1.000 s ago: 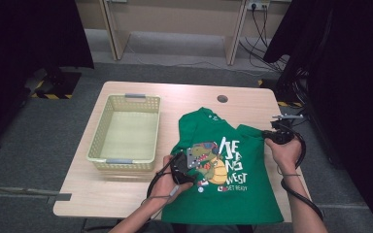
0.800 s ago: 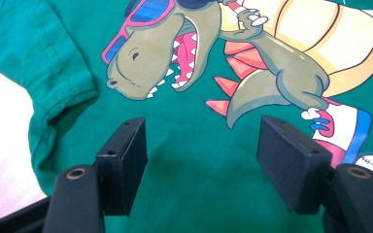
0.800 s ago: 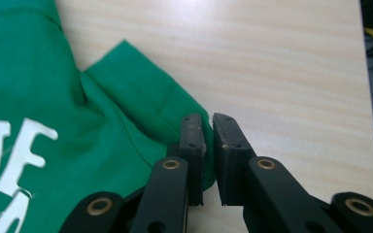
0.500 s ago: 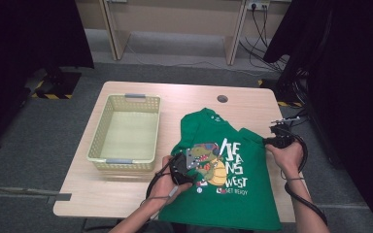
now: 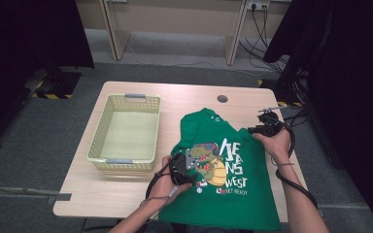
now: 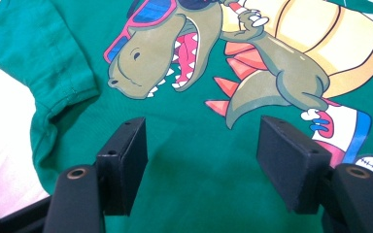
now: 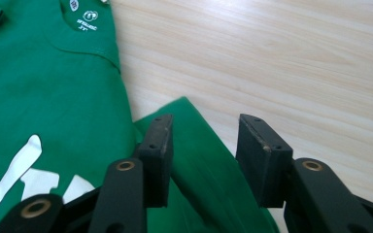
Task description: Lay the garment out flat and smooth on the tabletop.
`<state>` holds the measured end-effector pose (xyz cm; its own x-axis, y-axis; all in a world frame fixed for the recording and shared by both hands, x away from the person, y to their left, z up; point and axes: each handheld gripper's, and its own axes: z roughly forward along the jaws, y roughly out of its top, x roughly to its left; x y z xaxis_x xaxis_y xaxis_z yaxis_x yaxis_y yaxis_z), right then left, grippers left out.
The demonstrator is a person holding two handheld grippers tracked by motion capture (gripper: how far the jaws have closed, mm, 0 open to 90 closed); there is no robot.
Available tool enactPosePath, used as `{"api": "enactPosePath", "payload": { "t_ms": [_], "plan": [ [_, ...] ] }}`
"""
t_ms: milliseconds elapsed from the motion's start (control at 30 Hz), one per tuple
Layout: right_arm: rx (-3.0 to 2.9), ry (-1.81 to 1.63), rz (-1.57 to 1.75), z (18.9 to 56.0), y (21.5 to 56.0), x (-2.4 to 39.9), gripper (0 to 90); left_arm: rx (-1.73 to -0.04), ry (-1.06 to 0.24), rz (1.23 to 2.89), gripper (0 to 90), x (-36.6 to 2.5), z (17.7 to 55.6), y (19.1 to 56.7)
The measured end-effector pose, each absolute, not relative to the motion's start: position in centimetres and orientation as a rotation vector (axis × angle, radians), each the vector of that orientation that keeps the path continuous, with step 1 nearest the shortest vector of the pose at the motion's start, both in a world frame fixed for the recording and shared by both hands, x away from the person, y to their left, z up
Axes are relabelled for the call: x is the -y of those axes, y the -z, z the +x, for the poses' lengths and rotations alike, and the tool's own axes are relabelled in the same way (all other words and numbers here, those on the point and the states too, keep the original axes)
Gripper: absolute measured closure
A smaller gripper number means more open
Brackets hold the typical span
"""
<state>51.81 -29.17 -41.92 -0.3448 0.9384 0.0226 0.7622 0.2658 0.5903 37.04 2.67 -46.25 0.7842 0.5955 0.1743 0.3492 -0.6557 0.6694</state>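
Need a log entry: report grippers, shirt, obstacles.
Left gripper open over green shirt. Right gripper just been opening, sleeve loose between jaws. Basket well aside.

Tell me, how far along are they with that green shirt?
Early on. The green shirt lies spread print-up on the table, unfolded. The right gripper has just been opening its jaws above the right sleeve, no longer pinching it. The left gripper hovers open over the dinosaur print. The basket holds nothing yet.
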Motion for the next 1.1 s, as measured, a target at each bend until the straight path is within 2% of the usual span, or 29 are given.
{"api": "enactPosePath", "payload": {
  "t_ms": [400, 533, 600, 633, 667, 700, 767, 833, 1100],
  "plan": [
    [-2.272, -0.707, 1.558, 54.1, 43.7, 27.3, 50.6, -0.697, -0.504, 2.338, 34.3, -2.7, 37.1, 46.3],
    [-2.281, -0.687, 1.560, 54.2, 44.0, 27.2, 52.1, -0.697, -0.504, 2.338, 34.2, -2.7, 37.1, 46.3],
    [-2.288, -0.678, 1.548, 54.0, 44.2, 27.1, 59.6, -0.697, -0.504, 2.338, 34.2, -2.7, 37.1, 46.3],
    [-2.288, -0.678, 1.548, 54.0, 44.2, 27.1, 59.6, -0.697, -0.504, 2.338, 34.1, -2.7, 37.1, 46.3],
    [-2.294, -0.671, 1.539, 53.9, 44.4, 27.1, 66.9, -0.696, -0.505, 2.338, 34.0, -2.7, 37.1, 46.3],
    [-2.294, -0.671, 1.539, 53.9, 44.4, 27.1, 66.9, -0.696, -0.505, 2.338, 34.0, -2.7, 37.1, 46.3],
    [-2.303, -0.687, 1.543, 53.7, 44.6, 27.1, 79.3, -0.695, -0.507, 2.339, 34.1, -2.7, 37.1, 46.3],
    [-2.320, -0.693, 1.533, 53.7, 44.5, 27.0, 84.6, -0.695, -0.507, 2.338, 34.0, -2.7, 37.1, 46.3],
    [-2.317, -0.712, 1.524, 53.6, 43.6, 27.0, 87.3, -0.694, -0.508, 2.337, 34.2, -2.7, 37.1, 46.3]
  ]
}}
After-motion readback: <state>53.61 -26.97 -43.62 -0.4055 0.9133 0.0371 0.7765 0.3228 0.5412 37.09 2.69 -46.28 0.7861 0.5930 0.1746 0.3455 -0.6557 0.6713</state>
